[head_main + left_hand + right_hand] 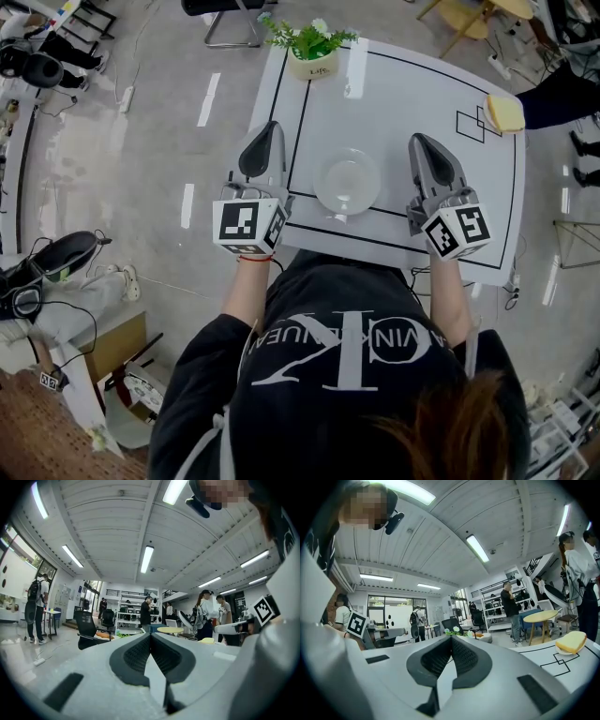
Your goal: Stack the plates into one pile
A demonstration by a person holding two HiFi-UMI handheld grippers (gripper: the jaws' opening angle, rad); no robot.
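Observation:
A clear glass plate pile sits on the white table, near its front edge, between my two grippers. My left gripper lies on the table left of the plates, jaws shut and empty. My right gripper lies to their right, likewise shut with nothing held. In the left gripper view the closed left gripper points level across the room; the plates are hidden there. The right gripper view shows the closed right gripper the same way, with the left gripper off to the left.
A potted plant stands at the table's far left edge. A yellow sponge lies at the far right. Black lines mark a rectangle on the table. Several people and an office chair stand in the room beyond.

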